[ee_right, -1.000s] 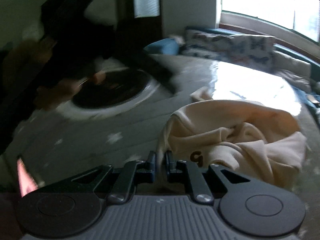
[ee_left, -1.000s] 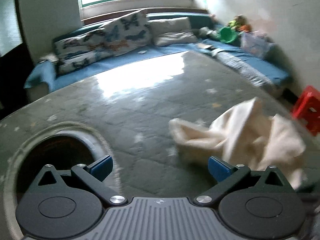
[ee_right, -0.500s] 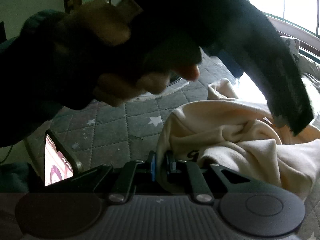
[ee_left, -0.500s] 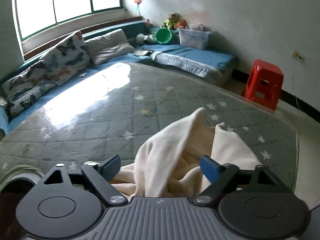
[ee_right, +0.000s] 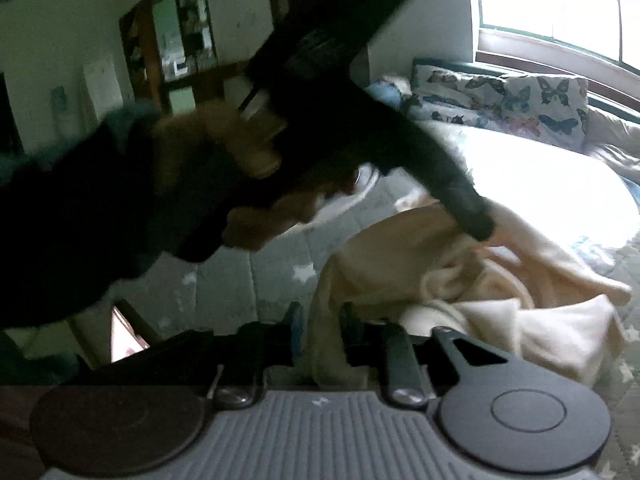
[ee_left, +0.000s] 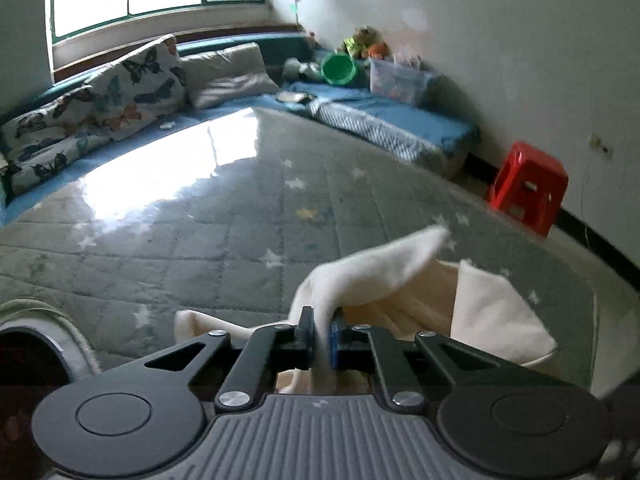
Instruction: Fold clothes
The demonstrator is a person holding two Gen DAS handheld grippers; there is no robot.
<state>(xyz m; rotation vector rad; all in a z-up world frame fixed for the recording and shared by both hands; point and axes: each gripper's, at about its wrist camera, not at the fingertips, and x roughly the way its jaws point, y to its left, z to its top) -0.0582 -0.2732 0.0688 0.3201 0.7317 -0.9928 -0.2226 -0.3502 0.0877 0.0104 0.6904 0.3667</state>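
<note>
Jaws of your left gripper [ee_left: 320,336] have just closed on a ridge of the cream garment [ee_left: 384,280], pinching it, while those of your right gripper [ee_right: 318,326] have just been opening, cloth between them but slack. Your risk: the left pinch is thin, so a lift could slip it, and the bunched heap may drag across the star-print mat [ee_left: 224,256]. Most cloth lies ahead-right of both.

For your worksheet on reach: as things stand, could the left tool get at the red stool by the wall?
Probably not. The left tool is shut on a fold of the cream garment, and the red stool stands off the far edge of the star-patterned mat, well beyond its tips.
</note>
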